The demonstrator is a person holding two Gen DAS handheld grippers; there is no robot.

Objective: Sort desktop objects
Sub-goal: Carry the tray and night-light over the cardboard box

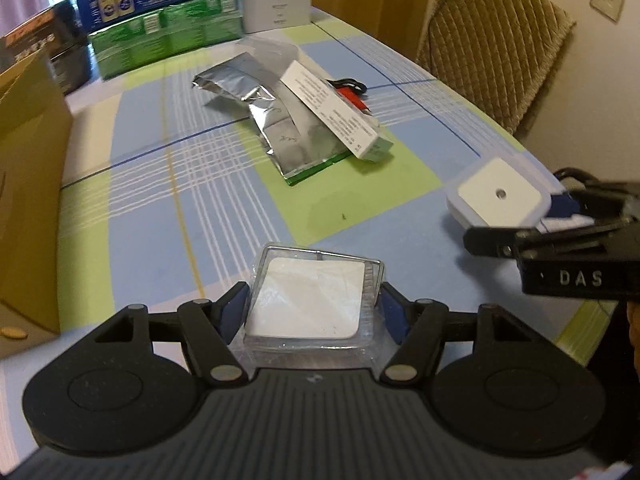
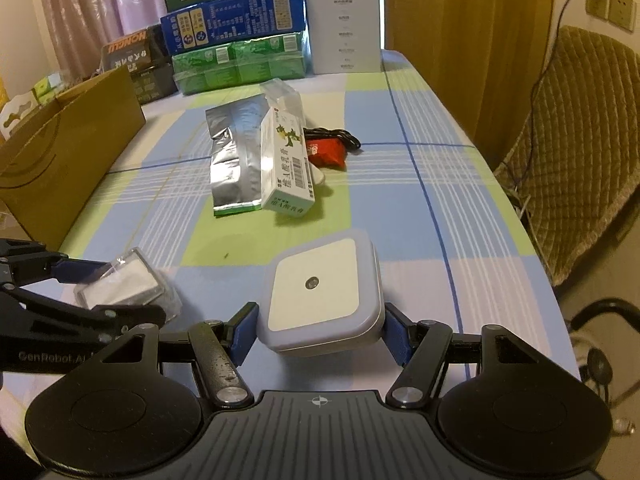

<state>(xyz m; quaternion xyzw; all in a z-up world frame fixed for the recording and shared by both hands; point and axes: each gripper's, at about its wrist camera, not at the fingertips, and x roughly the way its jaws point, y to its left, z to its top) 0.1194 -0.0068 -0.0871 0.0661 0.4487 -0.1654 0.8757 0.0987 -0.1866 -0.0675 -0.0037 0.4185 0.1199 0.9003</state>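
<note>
Where the two claws work, the worktop [image 2: 420, 208] wears a checked cloth of blue, green and white squares, and the room behind shows pink curtains at upper left of the right wrist view, a quilted brown chair [image 2: 580, 152] at the right edge and two wall sockets [image 2: 610, 6] at upper right. At the far end stand four cartons: a green one [image 2: 240, 64] at the bottom of a stack, a blue one [image 2: 232, 20] on it, a dark green one on top, and a white carton [image 2: 344, 28] just beside them; their print is too small to read. A dark box [image 2: 132, 56] at upper left reads "HONGLI", and an open brown cardboard box [image 2: 68, 148] fills the left edge. In mid-frame lie one crumpled silver foil pouch [image 2: 232, 160], one white and green medicine box [image 2: 286, 164] leaning across it with Chinese print and a barcode, and one red packet [image 2: 326, 152] touching a black cord. The left claw [image 1: 314, 312] is closed partway on a clear plastic case [image 1: 316, 300] holding a white pad, low in the left wrist view; its side reads "GenRobot.AI". The right claw [image 2: 320, 334] grips one pale square device [image 2: 324, 296] with a small round button, low in centre frame, and bears the letters "DAS".
</note>
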